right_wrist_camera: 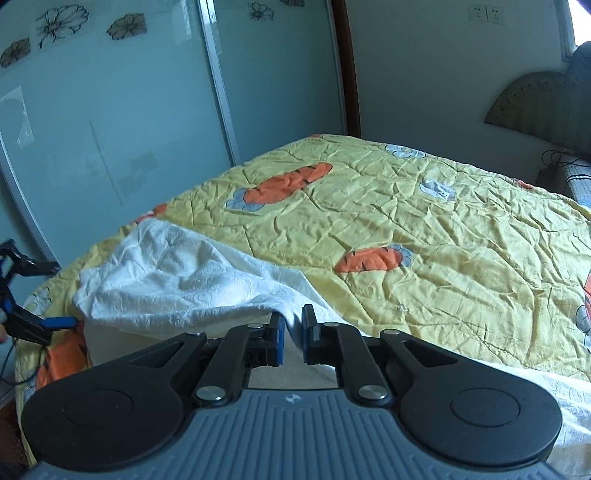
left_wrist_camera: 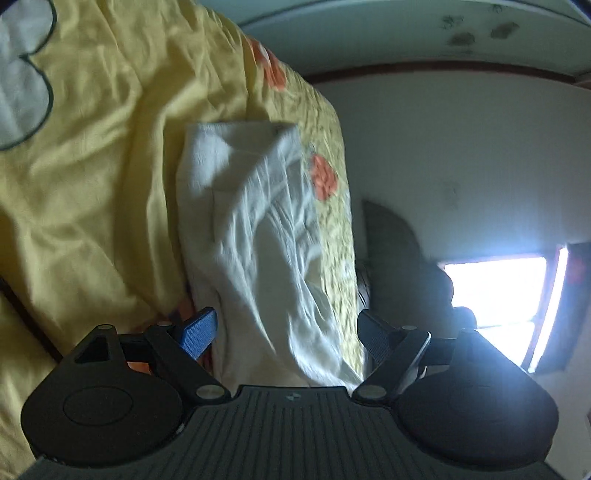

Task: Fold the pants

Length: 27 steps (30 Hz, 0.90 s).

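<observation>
White crinkled pants [right_wrist_camera: 177, 280] lie rumpled on a yellow quilt [right_wrist_camera: 424, 229] with orange carrot prints. My right gripper [right_wrist_camera: 293, 332] is shut on a fold of the pants near the bed's front edge. In the left wrist view the pants [left_wrist_camera: 258, 236] stretch away between the fingers of my left gripper [left_wrist_camera: 288, 332], which is open with nothing between its pads. The left gripper also shows in the right wrist view [right_wrist_camera: 33, 295] at the pants' left end, beside the cloth.
A sliding glass wardrobe door [right_wrist_camera: 110, 110] stands behind the bed. A wall with sockets [right_wrist_camera: 487, 14] and a headboard [right_wrist_camera: 535, 99] are at the right. A bright window [left_wrist_camera: 498, 295] shows in the left wrist view.
</observation>
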Tool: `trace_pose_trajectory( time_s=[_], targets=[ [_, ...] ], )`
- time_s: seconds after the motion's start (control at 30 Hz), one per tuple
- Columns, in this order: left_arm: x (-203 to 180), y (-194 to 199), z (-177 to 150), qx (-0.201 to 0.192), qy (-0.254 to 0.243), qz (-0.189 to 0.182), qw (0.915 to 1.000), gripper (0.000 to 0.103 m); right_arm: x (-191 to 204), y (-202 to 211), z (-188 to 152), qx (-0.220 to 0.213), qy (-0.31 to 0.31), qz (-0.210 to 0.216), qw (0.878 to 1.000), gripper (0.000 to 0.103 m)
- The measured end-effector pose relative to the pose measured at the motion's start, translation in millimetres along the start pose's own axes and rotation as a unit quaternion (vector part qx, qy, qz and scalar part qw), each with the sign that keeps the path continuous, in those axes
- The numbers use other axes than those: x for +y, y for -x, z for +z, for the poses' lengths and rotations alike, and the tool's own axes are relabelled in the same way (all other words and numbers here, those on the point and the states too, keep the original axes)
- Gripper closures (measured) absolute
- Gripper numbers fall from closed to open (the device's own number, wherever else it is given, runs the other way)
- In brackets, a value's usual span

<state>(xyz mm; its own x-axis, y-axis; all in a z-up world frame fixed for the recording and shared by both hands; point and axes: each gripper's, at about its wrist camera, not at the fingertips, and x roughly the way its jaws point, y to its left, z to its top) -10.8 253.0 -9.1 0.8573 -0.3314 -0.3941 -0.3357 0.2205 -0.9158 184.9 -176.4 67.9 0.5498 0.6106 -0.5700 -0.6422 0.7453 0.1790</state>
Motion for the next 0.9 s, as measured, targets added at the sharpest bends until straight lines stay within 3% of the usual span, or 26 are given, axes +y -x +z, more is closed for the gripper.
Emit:
trace_pose_trajectory(
  time_s=[0.1,0.33,0.53,0.57,0.63,0.67,0.7,0.9],
  targets=[
    [-2.2,-1.0,6.0,-0.007,0.005,-0.006,0.9999,0.021,0.8,0.7,-0.8,0.000,-0.001,0.000,1.000,0.095],
    [-8.9,-26.7,-2.2,0.031,0.002,-0.013,0.9994,0.021,1.2,0.9,0.5,-0.004,-0.004,0.002,1.000,0.094],
    [-6.7,-28.8,-1.5,-0.005,0.007,0.023,0.9997,0.026,0.0,5.1,1.5,-0.006,-0.005,0.006,1.000,0.094],
    [-9.4,-25.2,-1.8,-0.012,-0.001,0.033,0.9994,0.032,-0.4,5.8,1.2,-0.007,-0.007,0.007,1.000,0.094],
    [-20.5,-24.6,-0.5,-0.030,-0.042,0.076,0.9957,0.059,0.4,6.7,1.5,-0.009,-0.005,0.004,1.000,0.094],
    [-27.4,-25.8,-0.7,-0.037,-0.074,0.097,0.9919,0.088,0.9,7.1,1.9,-0.010,-0.003,0.002,1.000,0.094],
    [-33.7,-27.5,-0.2,-0.040,-0.098,0.116,0.9875,0.095,1.4,7.5,2.7,-0.009,-0.001,0.001,1.000,0.094],
    [-71.9,-13.7,20.2,-0.063,-0.171,0.077,0.9803,0.096,29.9,29.8,4.1,-0.014,0.063,-0.033,0.997,0.094]
  ],
)
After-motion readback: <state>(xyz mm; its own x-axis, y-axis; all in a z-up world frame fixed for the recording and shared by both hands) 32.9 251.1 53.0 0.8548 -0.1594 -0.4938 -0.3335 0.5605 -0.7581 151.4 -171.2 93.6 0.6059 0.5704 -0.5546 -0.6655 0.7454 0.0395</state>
